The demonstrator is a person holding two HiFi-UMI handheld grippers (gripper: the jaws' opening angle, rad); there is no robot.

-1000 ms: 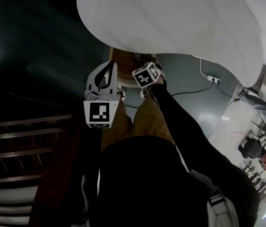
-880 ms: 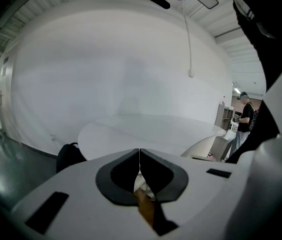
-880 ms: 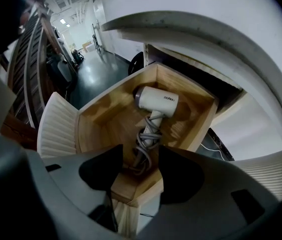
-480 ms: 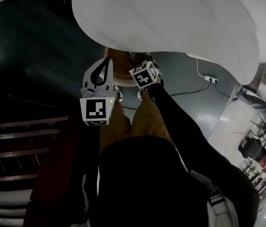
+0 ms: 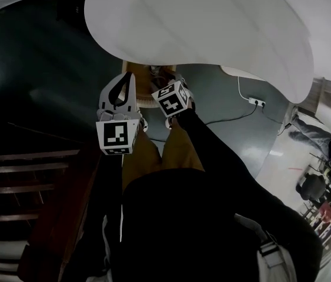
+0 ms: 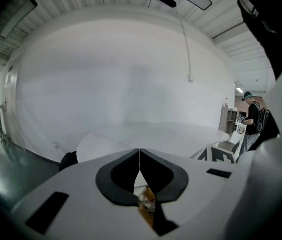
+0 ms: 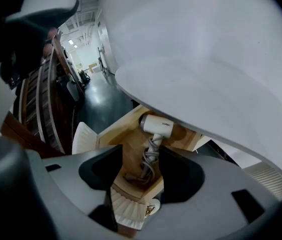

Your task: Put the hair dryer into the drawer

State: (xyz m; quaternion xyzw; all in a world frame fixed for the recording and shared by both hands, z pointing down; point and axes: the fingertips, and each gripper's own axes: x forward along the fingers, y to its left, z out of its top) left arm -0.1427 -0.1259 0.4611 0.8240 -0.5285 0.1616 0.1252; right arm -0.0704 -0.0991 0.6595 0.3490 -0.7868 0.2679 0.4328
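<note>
Hovering Above the Drawer, With the Dryer Already Lying Inside

The hair dryer (image 7: 157, 126) is lying on its side at the far end of the open wooden drawer (image 7: 111, 129), which is sticking out from under the white round table (image 5: 212, 28). Its grey cord (image 7: 148, 161) is trailing in a loose coil along the drawer floor toward the near end, and as far as the right gripper view is showing, all of it is staying within the walls.

The right gripper (image 7: 141, 159) is hanging above the drawer and pointing steeply down into it, its jaws standing wide apart and gripping nothing; the dryer and cord are showing in the gap between them, but well below and clear of both pads. The left gripper (image 6: 139, 156) is pointing out over the tabletop, its jaws pressed together at the tips with nothing caught between them (it is playing no part in the placing).

Judging by this, the placing step itself is looking done, and the task is sitting at its very end. What is remaining, if anything, is keeping both tongs clear of the drawer; should the drawer be pushed shut, that move is calling for a check that no loop of cord is riding up over the front wall.
</note>
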